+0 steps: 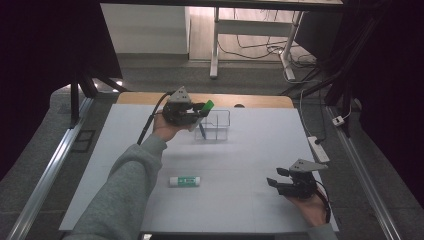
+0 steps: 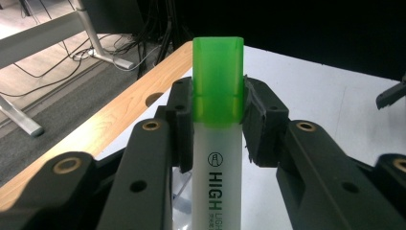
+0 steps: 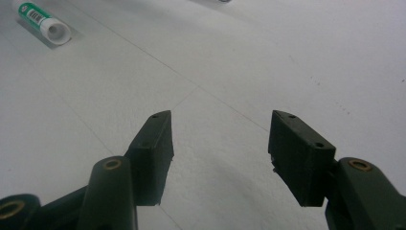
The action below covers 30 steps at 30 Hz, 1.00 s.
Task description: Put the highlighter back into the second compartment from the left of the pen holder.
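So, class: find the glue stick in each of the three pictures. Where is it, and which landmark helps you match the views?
High view: glue stick lies low, left of centre, on the white mat.
Left gripper view: not in it.
Right gripper view: glue stick in the top left corner.
Shared landmark: the white mat.

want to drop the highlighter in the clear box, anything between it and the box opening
Nothing visible blocks it. The left gripper holds the highlighter beside the clear box, near its left rim. Inside, a blue pen leans against the left side, so space there is tighter.
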Motion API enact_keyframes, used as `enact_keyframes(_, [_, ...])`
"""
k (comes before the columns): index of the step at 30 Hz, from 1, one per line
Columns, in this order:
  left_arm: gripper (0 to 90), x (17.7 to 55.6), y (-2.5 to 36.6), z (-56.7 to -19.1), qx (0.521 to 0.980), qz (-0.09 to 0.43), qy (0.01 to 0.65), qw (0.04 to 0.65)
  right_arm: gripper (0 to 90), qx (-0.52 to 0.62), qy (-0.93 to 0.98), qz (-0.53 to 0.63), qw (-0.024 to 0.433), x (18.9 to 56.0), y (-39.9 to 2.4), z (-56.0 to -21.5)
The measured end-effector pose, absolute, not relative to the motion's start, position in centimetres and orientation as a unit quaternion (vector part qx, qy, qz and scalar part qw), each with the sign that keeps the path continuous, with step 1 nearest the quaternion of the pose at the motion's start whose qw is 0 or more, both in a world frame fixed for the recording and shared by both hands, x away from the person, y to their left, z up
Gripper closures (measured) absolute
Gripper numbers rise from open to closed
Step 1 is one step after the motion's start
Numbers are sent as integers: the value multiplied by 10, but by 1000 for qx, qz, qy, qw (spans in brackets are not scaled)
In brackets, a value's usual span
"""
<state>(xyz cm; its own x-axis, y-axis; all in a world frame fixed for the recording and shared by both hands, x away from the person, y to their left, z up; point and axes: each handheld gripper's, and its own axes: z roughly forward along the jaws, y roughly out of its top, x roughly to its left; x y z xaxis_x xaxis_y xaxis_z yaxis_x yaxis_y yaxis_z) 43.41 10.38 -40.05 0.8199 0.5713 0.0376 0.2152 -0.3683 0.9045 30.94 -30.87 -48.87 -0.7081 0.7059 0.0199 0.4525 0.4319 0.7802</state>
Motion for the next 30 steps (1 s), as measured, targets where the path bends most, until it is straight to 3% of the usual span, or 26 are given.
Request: enact_keyframes(30, [662, 475, 74, -399, 778, 170, 282, 534, 409, 348, 831, 406, 156, 310, -309, -488])
